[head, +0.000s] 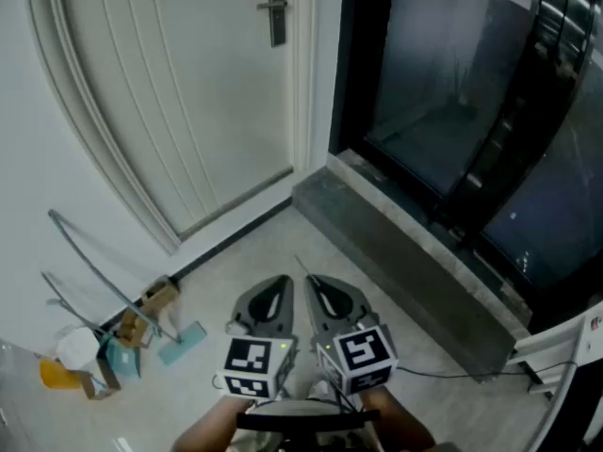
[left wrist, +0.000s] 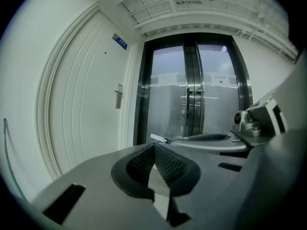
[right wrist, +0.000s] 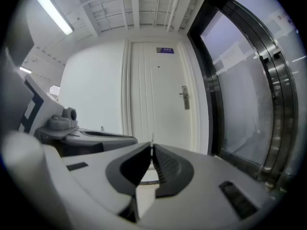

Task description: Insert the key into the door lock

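Bottom centre: left gripper jaws pressed together, right gripper jaws pinching key; door lock well apart, top centre.

Thin key, seemingly clamped; lock afar

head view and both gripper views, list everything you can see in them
door: one, white, panelled, upper left
lock plate with handle: one, dark metal, at the door's right edge
sign: one, blue, near the door's top
glass doors: two, dark-framed, right of the white door
step: one, grey stone, below the glass doors
clutter: several bits, cardboard, teal, orange, bent wire, on the floor at lower left
cable: one, dark, on the floor at lower right
key: one, silvery, sticking out past the right gripper's tips
left gripper: one, grey, bottom centre, jaws together on nothing
right gripper: one, grey, beside the left, jaws shut on the key
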Tool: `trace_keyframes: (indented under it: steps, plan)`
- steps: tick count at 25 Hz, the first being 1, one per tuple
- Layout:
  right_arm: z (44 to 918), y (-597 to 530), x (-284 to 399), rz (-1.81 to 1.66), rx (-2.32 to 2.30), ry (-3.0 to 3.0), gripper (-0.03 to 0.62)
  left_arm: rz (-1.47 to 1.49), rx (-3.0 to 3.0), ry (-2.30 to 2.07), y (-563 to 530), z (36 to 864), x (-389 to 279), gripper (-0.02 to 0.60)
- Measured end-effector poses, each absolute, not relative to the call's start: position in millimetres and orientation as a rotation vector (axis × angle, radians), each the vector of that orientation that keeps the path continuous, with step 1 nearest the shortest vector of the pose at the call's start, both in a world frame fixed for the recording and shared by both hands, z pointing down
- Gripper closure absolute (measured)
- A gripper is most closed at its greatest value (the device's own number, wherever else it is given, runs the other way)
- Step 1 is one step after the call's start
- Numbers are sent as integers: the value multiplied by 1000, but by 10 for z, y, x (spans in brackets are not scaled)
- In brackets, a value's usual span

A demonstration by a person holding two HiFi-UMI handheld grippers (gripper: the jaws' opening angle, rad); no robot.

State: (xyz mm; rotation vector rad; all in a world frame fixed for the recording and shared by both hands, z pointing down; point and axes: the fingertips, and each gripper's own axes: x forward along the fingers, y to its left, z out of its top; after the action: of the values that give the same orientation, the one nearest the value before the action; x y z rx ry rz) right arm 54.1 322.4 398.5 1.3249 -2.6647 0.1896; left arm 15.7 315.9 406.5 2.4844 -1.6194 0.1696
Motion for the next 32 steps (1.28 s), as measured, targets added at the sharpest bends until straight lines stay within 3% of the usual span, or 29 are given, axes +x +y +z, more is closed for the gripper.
trace_keyframes:
  steps: [18, 32]
  plan:
    - [3993, 3247, 615, 188, 1335, -2665, 572, 167, 2502, -1594, 3196, 4101, 298, 572]
    - [3969, 3103, 1128, 179, 1324, -2716, 574, 191, 2490, -1622, 3044, 4060, 814, 572]
